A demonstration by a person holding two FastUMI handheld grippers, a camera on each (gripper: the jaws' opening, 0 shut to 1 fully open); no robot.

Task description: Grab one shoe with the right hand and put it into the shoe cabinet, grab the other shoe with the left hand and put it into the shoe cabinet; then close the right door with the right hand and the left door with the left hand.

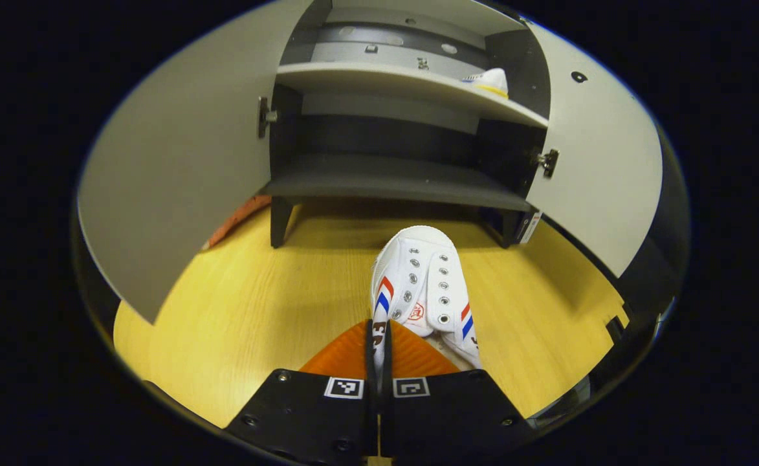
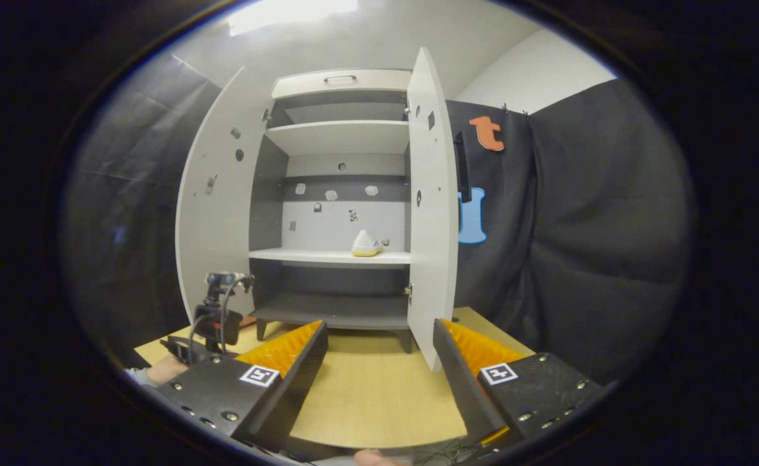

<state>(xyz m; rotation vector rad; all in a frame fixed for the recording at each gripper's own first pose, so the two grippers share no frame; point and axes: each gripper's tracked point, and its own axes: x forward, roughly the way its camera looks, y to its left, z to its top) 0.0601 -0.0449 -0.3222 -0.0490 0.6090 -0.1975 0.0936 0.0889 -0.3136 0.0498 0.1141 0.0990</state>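
place: recording booth | cues: black cloth wall (image 2: 580, 226) at 3 o'clock, shoe cabinet (image 2: 340, 194) at 12 on wooden tabletop (image 2: 379, 395)

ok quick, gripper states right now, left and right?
Left gripper: closed on the white shoe at its heel edge, shoe on the wooden floor.
Right gripper: open, holding nothing.

A pale wooden table (image 2: 379, 395) carried the scene, its grain running toward the back. Behind it hung the booth's black cloth wall (image 2: 567, 233), creased in folds, with a white wall (image 2: 534, 71) above. A bright ceiling light (image 2: 292, 11) glared overhead. By the table's left edge lay something orange (image 1: 240, 217), perhaps cloth.
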